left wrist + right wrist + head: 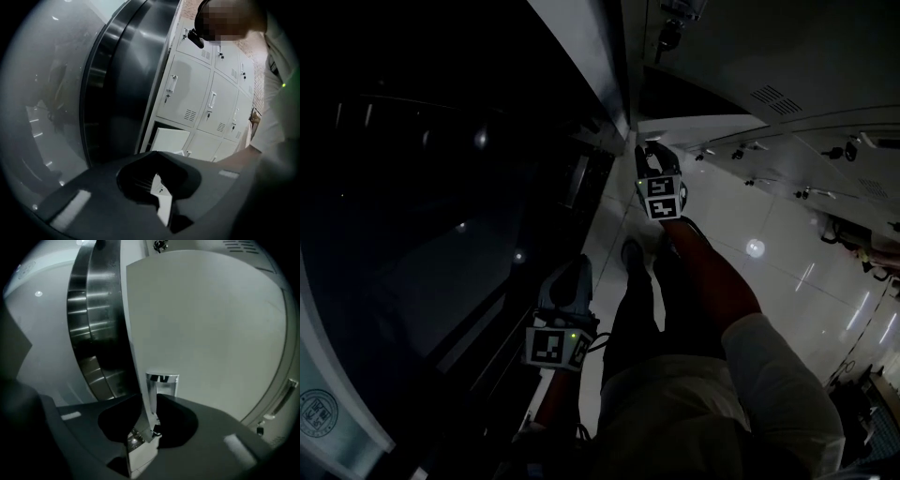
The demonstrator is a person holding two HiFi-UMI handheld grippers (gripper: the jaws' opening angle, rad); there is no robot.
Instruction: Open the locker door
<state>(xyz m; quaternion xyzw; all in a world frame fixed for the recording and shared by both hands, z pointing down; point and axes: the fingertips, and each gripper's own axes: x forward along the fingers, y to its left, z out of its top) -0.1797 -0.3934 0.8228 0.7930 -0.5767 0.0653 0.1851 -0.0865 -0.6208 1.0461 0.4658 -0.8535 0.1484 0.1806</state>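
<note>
While the left tongs (158, 157) are hanging closed and empty, the right tongs (149, 401) are pinching the locker door (206, 324) beside its chrome handle (162, 383), likely gripping light, stiff, slippery steel.

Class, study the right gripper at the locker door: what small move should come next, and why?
Probably a gentle pull back, to swing the locker door outward. The right gripper has its jaws closed on the chrome handle near the door's edge. The door looks only slightly ajar, so a short pull should widen the gap.
</note>
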